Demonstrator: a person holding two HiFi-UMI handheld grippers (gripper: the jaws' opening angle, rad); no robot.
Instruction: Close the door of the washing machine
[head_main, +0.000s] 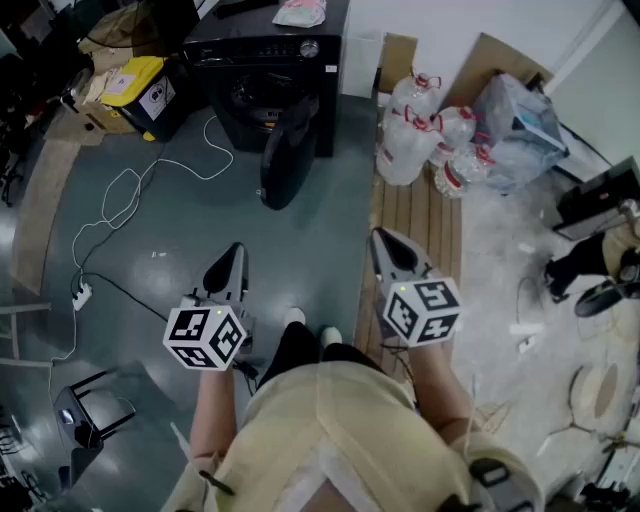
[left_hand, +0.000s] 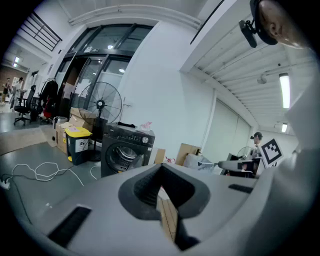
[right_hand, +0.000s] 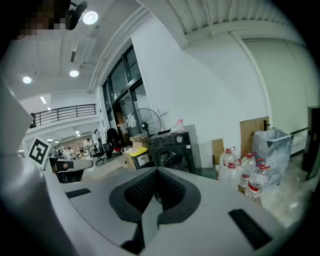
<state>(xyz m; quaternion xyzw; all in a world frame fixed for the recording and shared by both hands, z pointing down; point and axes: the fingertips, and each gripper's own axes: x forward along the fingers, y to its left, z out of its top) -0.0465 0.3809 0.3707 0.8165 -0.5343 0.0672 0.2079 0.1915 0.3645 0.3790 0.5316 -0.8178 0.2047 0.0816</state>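
Observation:
A black front-loading washing machine stands at the far end of the grey floor. Its round dark door hangs swung open toward me. Both grippers are held well short of it, near my body. My left gripper is shut with nothing in it, and my right gripper is likewise shut and empty. In the left gripper view the machine shows beyond the closed jaws, left of centre. In the right gripper view the machine sits straight ahead above the closed jaws, its drum opening dark.
Several large water bottles and cardboard stand right of the machine beside wooden boards. A yellow-lidded bin and boxes sit to its left. A white cable loops over the floor to a power strip. A black stool is at lower left.

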